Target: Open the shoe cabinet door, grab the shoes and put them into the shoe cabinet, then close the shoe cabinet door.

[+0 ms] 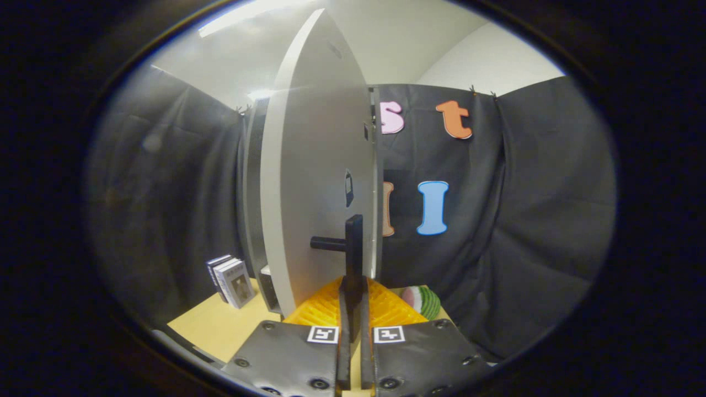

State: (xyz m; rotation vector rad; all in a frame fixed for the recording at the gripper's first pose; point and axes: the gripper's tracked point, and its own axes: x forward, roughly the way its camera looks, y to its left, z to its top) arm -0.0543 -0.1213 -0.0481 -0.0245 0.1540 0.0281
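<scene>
The tool (353, 309) has its two fingers drawn close together, pinching the lower end of the dark upright handle (354, 251) on the shoe cabinet door (314, 182), with the bar caught between them. The door itself is a tall pale panel standing on edge straight ahead of the fingers, swung away from the cabinet (255, 193), whose dark frame shows just behind the door's far side. A short black stub ties the handle to the door face, and a small dark fitting sits on the panel a little above it. Beneath the fingers lies something ridged and yellow (386, 309), touching or nearly touching the door's bottom edge; I cannot tell what it is. Just beyond it, to one side, is a round green-and-pink striped thing (423, 300). On the far side of the door, a small stack of cards or boxes (231, 280) leans upright on the pale wooden bench (215, 325).
</scene>
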